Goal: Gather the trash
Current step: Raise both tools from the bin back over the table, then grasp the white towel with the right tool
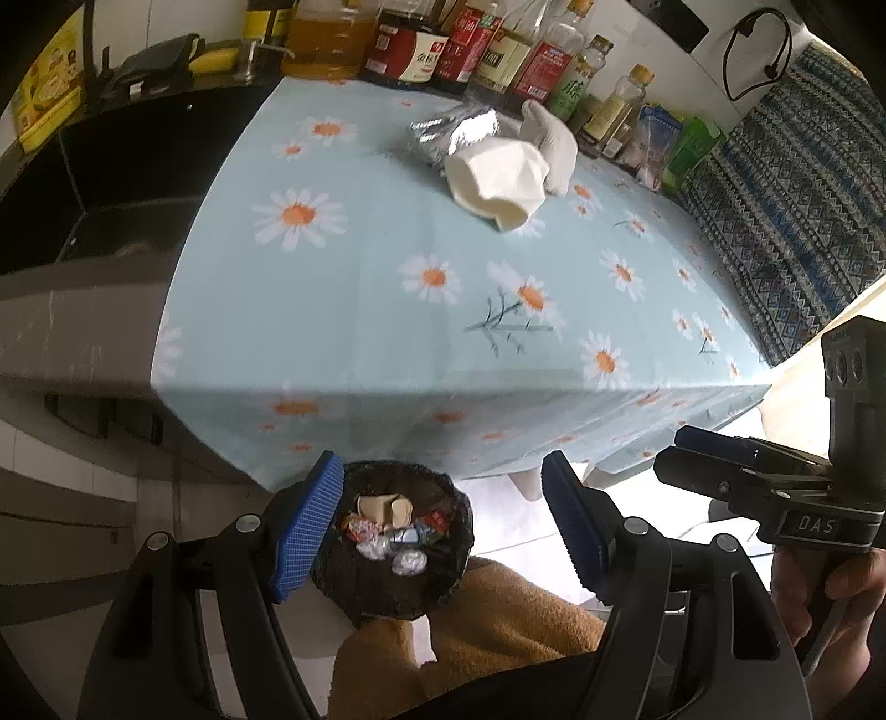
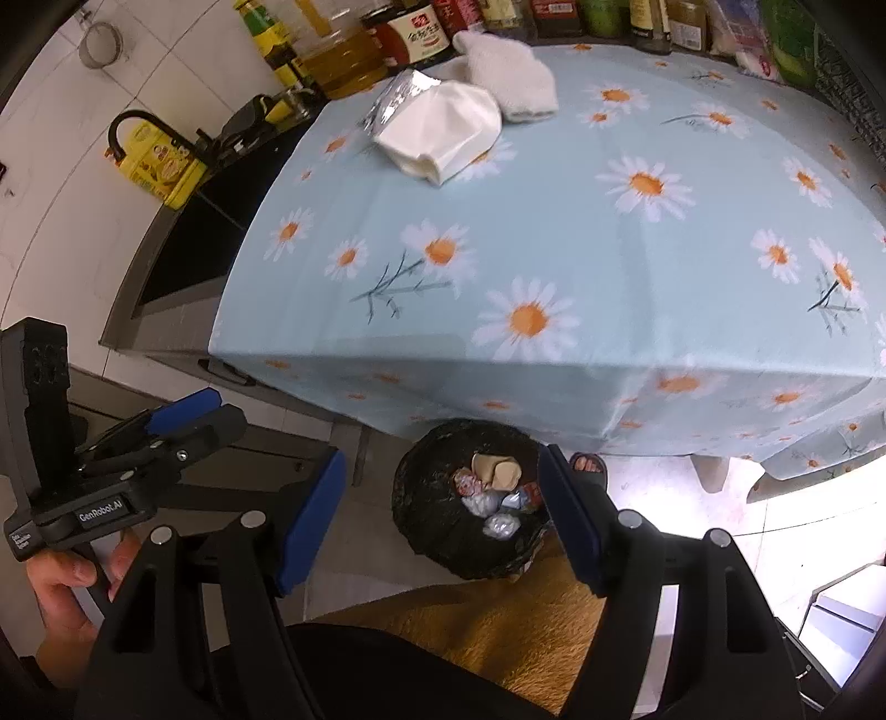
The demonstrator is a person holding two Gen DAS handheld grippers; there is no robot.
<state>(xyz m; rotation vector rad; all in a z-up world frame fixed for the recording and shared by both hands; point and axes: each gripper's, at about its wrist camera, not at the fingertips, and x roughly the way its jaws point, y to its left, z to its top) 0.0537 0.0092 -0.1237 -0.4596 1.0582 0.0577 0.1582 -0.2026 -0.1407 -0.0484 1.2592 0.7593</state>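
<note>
Black-lined, the trash bin (image 1: 396,554) stands on the floor just before the daisy-clothed worktop (image 1: 387,277), holding wrappers and crumpled scraps. Both the left gripper (image 1: 443,531) and the right gripper (image 2: 443,520) hang above it, jaws apart and empty, the bin seen between them. White crumpled paper (image 1: 495,180) lies far back on the worktop.

I'm seeing the near half of the tablecloth (image 2: 554,232) lying bare, wide open for a pass. Farther back, a white bag (image 2: 443,130), foil (image 2: 398,97) and a towel (image 2: 509,77) are crowding the bottles (image 1: 470,50). The bin (image 2: 470,498) is blocking the floor below.
</note>
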